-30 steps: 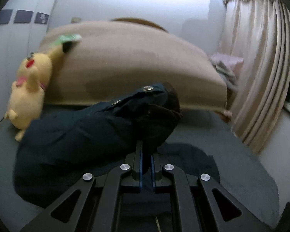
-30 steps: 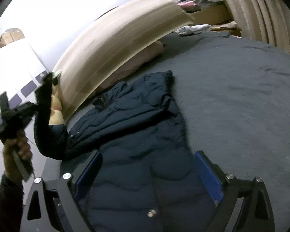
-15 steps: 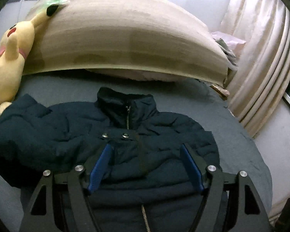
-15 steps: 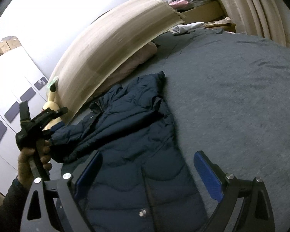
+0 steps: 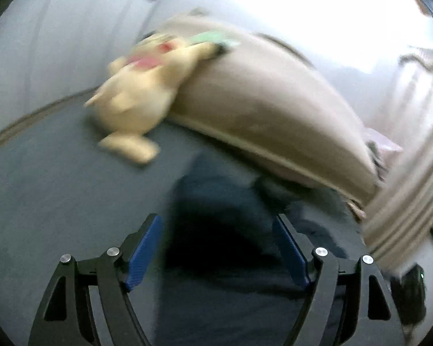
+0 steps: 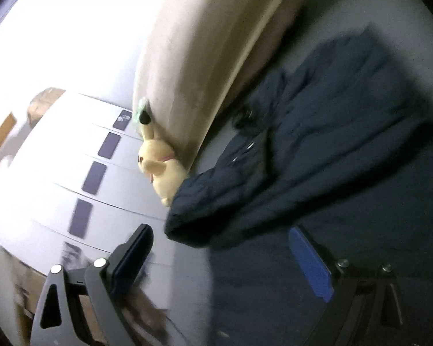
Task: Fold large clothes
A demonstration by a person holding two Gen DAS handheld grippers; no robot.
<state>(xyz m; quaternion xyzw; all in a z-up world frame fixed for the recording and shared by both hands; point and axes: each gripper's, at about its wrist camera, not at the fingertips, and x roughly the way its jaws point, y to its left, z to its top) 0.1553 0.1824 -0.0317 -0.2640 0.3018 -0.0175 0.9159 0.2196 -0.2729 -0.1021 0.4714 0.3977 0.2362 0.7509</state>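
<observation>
A dark navy puffer jacket (image 6: 332,150) lies spread on the grey bed (image 6: 245,302), collar toward the headboard, one sleeve folded across toward the left. It shows blurred in the left wrist view (image 5: 222,230). My left gripper (image 5: 216,248) is open and empty, hovering over the jacket. My right gripper (image 6: 225,259) is open and empty, tilted, just in front of the sleeve end (image 6: 187,219).
A yellow plush toy (image 5: 141,98) leans on the beige padded headboard (image 5: 259,101); it also shows in the right wrist view (image 6: 161,170). A white wardrobe (image 6: 72,173) stands by the bed's left side. Curtains (image 5: 412,201) hang at the right.
My left gripper opened and let go of the sleeve, then swung left in a blur. My right gripper swung left and tilted toward the sleeve end.
</observation>
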